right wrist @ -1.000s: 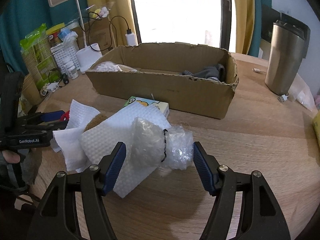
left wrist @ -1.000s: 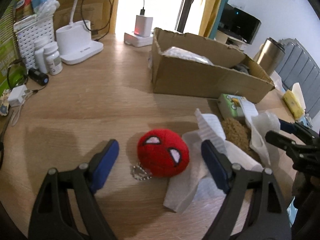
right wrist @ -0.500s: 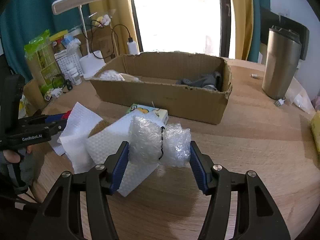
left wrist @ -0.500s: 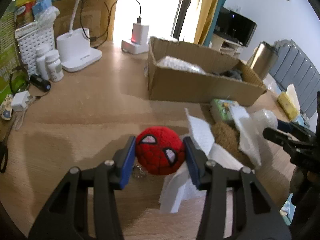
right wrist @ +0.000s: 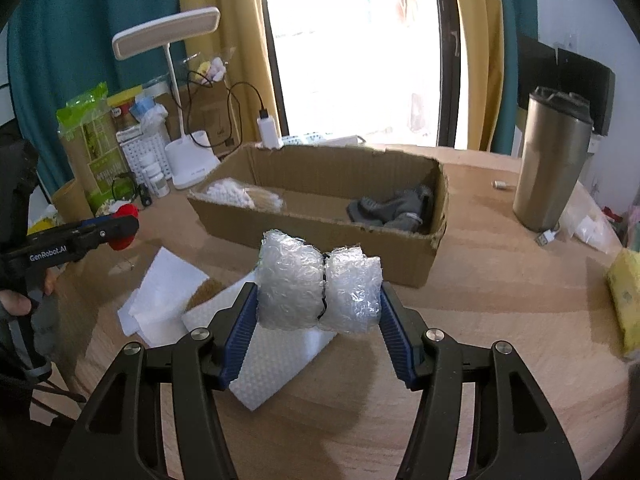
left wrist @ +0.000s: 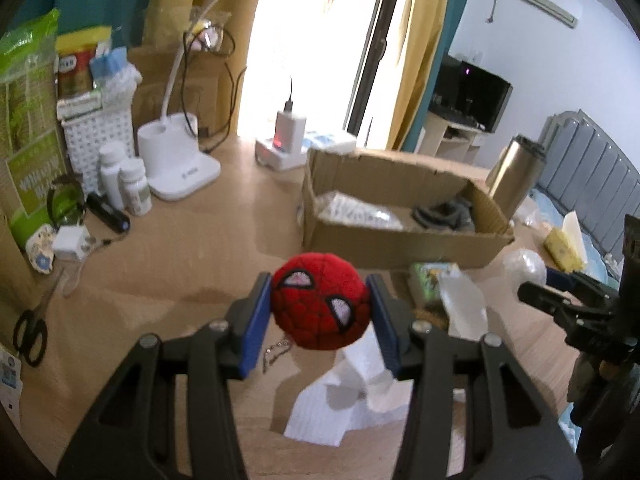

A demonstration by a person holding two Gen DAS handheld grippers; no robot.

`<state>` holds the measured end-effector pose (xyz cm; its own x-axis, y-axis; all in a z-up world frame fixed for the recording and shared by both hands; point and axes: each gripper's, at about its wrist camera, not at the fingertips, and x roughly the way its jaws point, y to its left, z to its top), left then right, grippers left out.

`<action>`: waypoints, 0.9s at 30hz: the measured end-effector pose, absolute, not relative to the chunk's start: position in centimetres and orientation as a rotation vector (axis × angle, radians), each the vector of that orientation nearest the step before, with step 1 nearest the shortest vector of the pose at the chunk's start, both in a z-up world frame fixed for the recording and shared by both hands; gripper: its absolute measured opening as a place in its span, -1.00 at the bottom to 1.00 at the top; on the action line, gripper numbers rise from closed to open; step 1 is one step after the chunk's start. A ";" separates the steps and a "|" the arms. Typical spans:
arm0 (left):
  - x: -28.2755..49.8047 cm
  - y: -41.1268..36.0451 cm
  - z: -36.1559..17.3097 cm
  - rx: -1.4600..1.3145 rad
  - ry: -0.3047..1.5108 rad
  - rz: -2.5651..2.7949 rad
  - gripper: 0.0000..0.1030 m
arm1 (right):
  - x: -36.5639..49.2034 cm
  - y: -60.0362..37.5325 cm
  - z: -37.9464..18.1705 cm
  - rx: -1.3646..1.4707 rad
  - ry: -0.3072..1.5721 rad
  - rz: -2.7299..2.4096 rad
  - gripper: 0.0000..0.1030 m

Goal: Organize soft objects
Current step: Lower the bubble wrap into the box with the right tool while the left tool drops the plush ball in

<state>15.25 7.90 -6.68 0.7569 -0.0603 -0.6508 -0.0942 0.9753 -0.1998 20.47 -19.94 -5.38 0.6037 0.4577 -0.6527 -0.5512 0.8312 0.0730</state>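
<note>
Two grips at once: my left gripper (left wrist: pixel 320 316) has just closed its blue pads on the round red plush ball with white eye patches (left wrist: pixel 320 306), lifted clear of the wooden table (left wrist: pixel 180 264) (its small chain dangles below). My right gripper (right wrist: pixel 318 312) pinches the tied roll of clear bubble wrap (right wrist: pixel 318 284) above white foam sheets (right wrist: pixel 276 364). Beyond both sits the open brown cardboard box (right wrist: pixel 320 232), holding a grey cloth (right wrist: pixel 394 210).

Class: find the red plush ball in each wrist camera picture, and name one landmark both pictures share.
Left wrist view: red plush ball at centre, clamped between the left gripper's blue fingers.
Right wrist view: red plush ball at far left, mostly hidden behind that gripper.
Shared landmark: the cardboard box.
</note>
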 end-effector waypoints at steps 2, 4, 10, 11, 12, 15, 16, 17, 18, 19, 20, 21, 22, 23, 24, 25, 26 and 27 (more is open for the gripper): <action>15.3 7.8 -6.0 -0.226 0.696 0.017 -0.06 | 20.7 -20.0 -5.0 -0.143 0.703 0.587 0.20; 15.5 7.6 -5.4 -0.225 0.682 0.011 -0.06 | 21.0 -20.2 -4.5 -0.145 0.692 0.587 0.21; 16.2 6.6 -4.3 -0.218 0.652 -0.009 -0.06 | 22.0 -20.7 -3.6 -0.146 0.667 0.583 0.21; 16.5 6.4 -4.1 -0.216 0.647 -0.016 -0.06 | 22.2 -20.9 -3.5 -0.143 0.662 0.581 0.21; 16.7 6.1 -3.9 -0.213 0.642 -0.022 -0.06 | 22.4 -21.0 -3.4 -0.141 0.660 0.579 0.21; 17.3 5.3 -3.5 -0.202 0.634 -0.042 -0.06 | 23.0 -21.6 -3.2 -0.128 0.652 0.574 0.21; 17.5 5.0 -3.4 -0.197 0.633 -0.048 -0.06 | 23.2 -21.7 -3.2 -0.125 0.651 0.575 0.21; 17.8 4.6 -3.4 -0.191 0.632 -0.055 -0.06 | 23.4 -21.8 -3.2 -0.123 0.649 0.574 0.21; 18.0 4.4 -3.3 -0.186 0.633 -0.057 -0.06 | 23.6 -21.9 -3.2 -0.120 0.646 0.574 0.21; 18.4 4.1 -3.3 -0.183 0.634 -0.062 -0.06 | 23.8 -22.0 -3.2 -0.117 0.645 0.574 0.21; 18.7 3.8 -3.3 -0.180 0.636 -0.066 -0.06 | 24.0 -22.2 -3.2 -0.114 0.643 0.575 0.21; 19.0 3.6 -3.3 -0.176 0.639 -0.068 -0.06 | 24.3 -22.3 -3.3 -0.111 0.642 0.576 0.21; 19.3 3.3 -3.3 -0.173 0.641 -0.071 -0.06 | 24.6 -22.4 -3.3 -0.107 0.641 0.579 0.21; 19.6 3.0 -3.3 -0.170 0.643 -0.076 -0.06 | 24.8 -22.5 -3.3 -0.105 0.640 0.580 0.21; 20.0 2.7 -3.3 -0.165 0.645 -0.082 -0.06 | 25.1 -22.5 -3.4 -0.101 0.639 0.583 0.21; 20.2 2.4 -3.3 -0.161 0.647 -0.086 -0.06 | 25.3 -22.6 -3.4 -0.098 0.637 0.586 0.21; 20.6 2.0 -3.3 -0.156 0.651 -0.090 -0.06 | 25.5 -22.6 -3.5 -0.095 0.636 0.589 0.21; 20.9 1.7 -3.4 -0.152 0.654 -0.095 -0.06 | 25.7 -22.8 -3.5 -0.093 0.634 0.592 0.21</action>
